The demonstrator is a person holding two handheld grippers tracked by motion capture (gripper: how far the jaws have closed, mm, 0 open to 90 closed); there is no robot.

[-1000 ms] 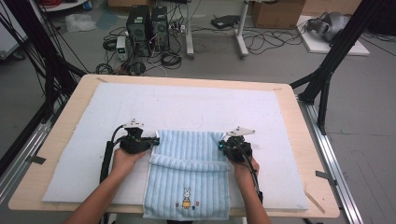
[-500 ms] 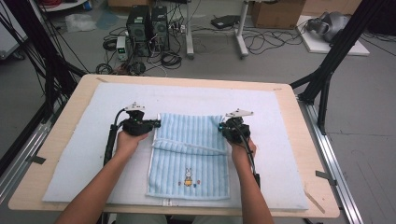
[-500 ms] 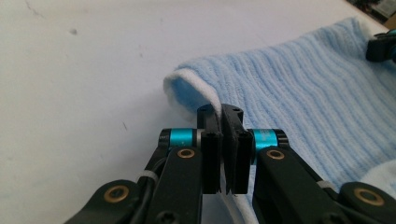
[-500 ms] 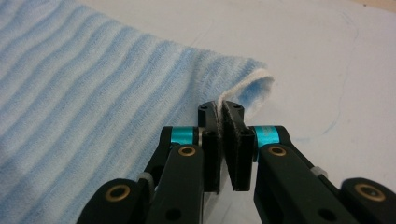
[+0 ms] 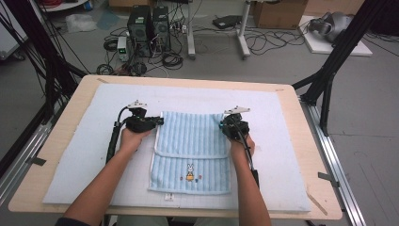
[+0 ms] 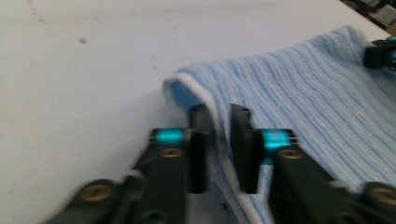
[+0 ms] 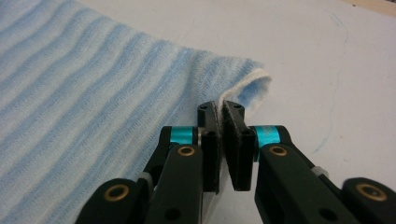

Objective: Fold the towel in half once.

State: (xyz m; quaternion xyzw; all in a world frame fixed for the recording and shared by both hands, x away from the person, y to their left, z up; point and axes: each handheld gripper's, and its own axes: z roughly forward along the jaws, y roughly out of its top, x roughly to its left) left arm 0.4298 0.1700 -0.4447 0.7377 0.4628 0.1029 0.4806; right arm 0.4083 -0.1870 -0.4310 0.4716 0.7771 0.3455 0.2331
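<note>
- surface (image 5: 301, 155): white pad on wood top
- blue ribbed towel (image 5: 190, 141), mid-pad, folded; rabbit motif (image 5: 189, 172) in high view, no legible text
- left claw (image 6: 218, 135): jaws just opened, white hem loose between them
- right claw (image 7: 220, 122): pinching towel corner; hem detail seen from the gripper views

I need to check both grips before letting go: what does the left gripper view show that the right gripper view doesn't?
Left gripper view: the left gripper with a gap between its jaws, which have just been opening, the towel hem loose between them; the other gripper's tip at the far corner. Right gripper view: the right gripper with jaws pinched shut on the towel's edge. Both: blue striped towel, a curled corner, white mat.
</note>
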